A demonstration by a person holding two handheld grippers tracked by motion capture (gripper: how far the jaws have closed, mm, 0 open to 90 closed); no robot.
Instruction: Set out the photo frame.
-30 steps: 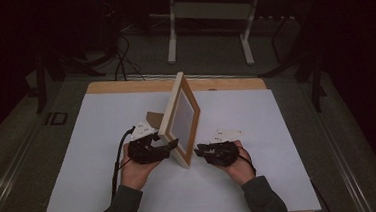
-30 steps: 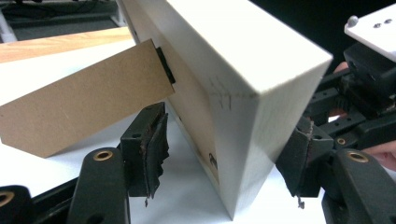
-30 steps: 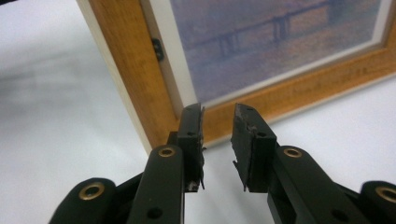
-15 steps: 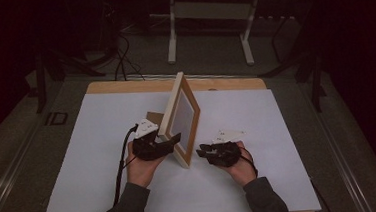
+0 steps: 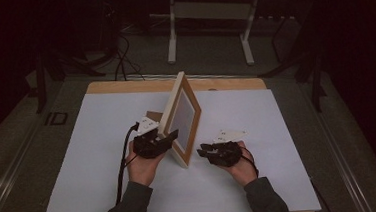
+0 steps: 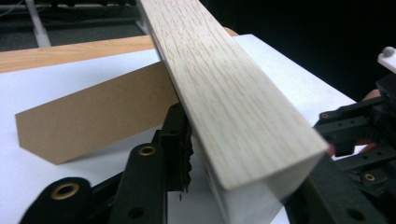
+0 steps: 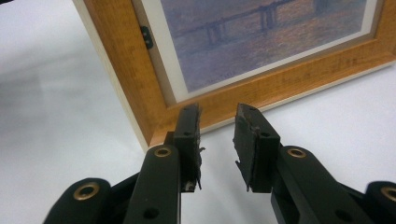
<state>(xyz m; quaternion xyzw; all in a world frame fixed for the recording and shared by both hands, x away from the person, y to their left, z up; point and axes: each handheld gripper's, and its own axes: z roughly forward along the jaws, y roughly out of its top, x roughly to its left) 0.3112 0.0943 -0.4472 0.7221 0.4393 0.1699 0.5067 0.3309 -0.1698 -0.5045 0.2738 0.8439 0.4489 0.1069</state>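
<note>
A light wooden picture frame (image 5: pixel 184 114) stands on edge in the middle of the white table top (image 5: pixel 94 157), propped from behind by a brown cardboard stand (image 6: pixel 93 116). My left gripper (image 5: pixel 169 137) is shut on the frame's near side rail (image 6: pixel 224 93), one jaw on each face. My right gripper (image 5: pixel 202 150) rests low on the table to the right of the frame's near corner. In the right gripper view, that gripper (image 7: pixel 217 126) is open with nothing between its fingers, just in front of the frame's lower rail (image 7: pixel 261 88) and the bluish print (image 7: pixel 261 32).
The wooden table edge (image 5: pixel 124 85) runs along the far side. Behind it on the dark floor stand a white table base (image 5: pixel 209 14) and loose cables (image 5: pixel 117 56). White surface lies free left and right of the frame.
My left gripper has shifted right and up against the frame's near rail, and its jaws now straddle it. My right gripper has eased slightly right. The frame has stayed put.
</note>
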